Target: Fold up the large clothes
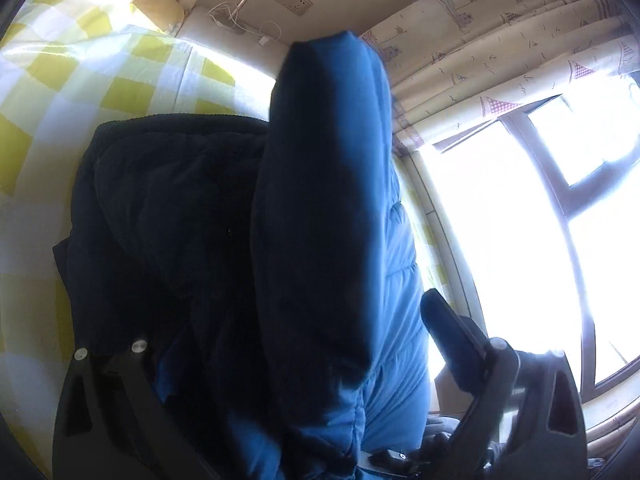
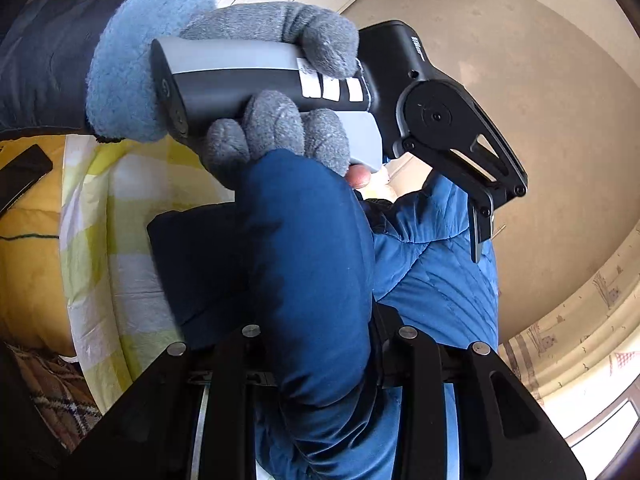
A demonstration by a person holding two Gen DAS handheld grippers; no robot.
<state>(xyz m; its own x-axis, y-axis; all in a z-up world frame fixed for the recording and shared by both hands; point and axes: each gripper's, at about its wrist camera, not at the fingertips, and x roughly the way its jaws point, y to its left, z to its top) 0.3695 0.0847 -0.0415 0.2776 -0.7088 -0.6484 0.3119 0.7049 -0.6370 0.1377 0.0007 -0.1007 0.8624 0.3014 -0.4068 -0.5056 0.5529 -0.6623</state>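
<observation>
right gripper (image 2: 320, 360) fingers look clamped on a fat blue sleeve (image 2: 312, 260) of the puffy jacket (image 2: 432, 280) hanging over the bed (image 2: 100, 208), left gripper (image 1: 280, 380) fingers spread w/ jacket bulk between, can't tell if it's gripping, imo slick padding could slide out mid fold bc so thick

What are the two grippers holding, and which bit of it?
Both the left gripper and the right gripper hold the blue puffy jacket, pinching a thick padded fold; which part is unclear.

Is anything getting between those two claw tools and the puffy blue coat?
Nothing visible does. The padded blue jacket already bulges between the right gripper's fingers, and its quilted fabric fills the left gripper as well, above the yellow-checked bedspread.
</observation>
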